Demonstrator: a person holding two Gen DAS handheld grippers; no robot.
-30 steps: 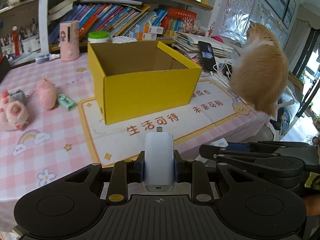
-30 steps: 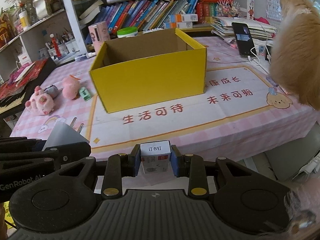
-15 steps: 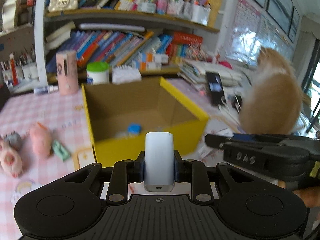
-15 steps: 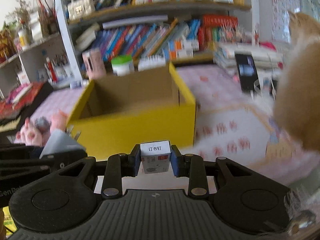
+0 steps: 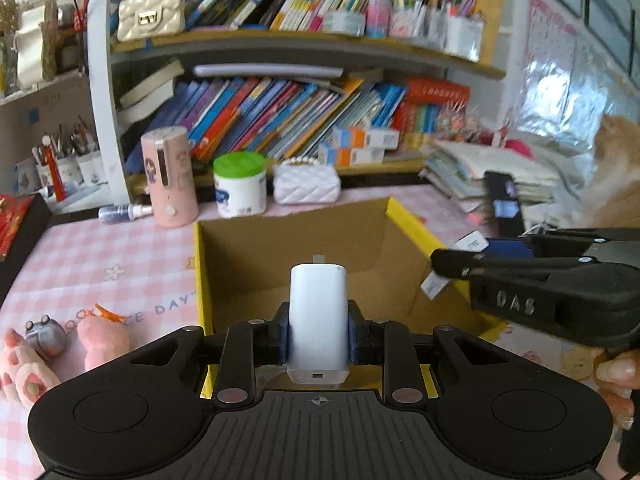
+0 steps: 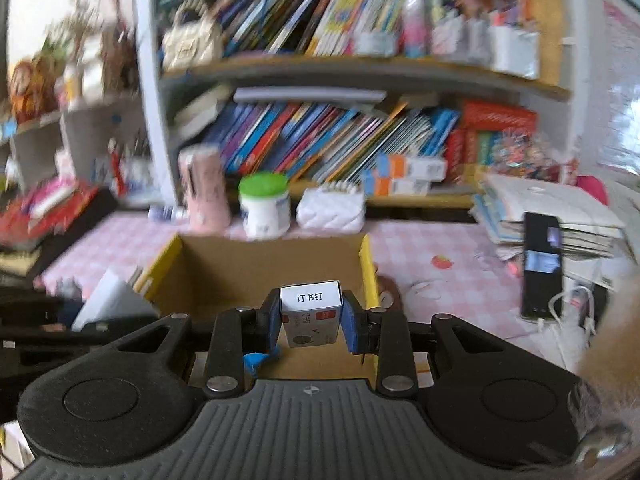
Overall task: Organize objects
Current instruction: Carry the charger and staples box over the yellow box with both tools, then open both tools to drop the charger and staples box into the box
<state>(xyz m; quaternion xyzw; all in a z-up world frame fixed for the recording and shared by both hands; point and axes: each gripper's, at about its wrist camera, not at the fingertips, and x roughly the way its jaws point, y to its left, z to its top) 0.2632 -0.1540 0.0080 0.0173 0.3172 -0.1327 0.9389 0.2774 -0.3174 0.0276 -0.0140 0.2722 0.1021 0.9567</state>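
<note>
My left gripper (image 5: 318, 334) is shut on a white charger plug (image 5: 318, 320) and holds it over the near edge of the open yellow cardboard box (image 5: 202, 280). My right gripper (image 6: 311, 318) is shut on a small white staple box (image 6: 311, 314) and holds it above the same yellow box (image 6: 368, 268). In the left wrist view the right gripper (image 5: 444, 264) reaches in from the right over the box rim with the staple box (image 5: 434, 286). In the right wrist view the charger (image 6: 110, 298) shows at the left.
Pink plush toys (image 5: 102, 338) lie on the checked tablecloth (image 5: 100, 256) left of the box. A pink cylinder (image 5: 170, 176), a green-lidded jar (image 5: 240, 184) and a white purse (image 5: 306, 184) stand behind it. A phone (image 6: 540, 266) and an orange cat (image 5: 616, 176) are at the right.
Both grippers have moved forward and up from the table's front edge to over the yellow box, each still holding its object. The cat has shifted toward the right edge of view.
</note>
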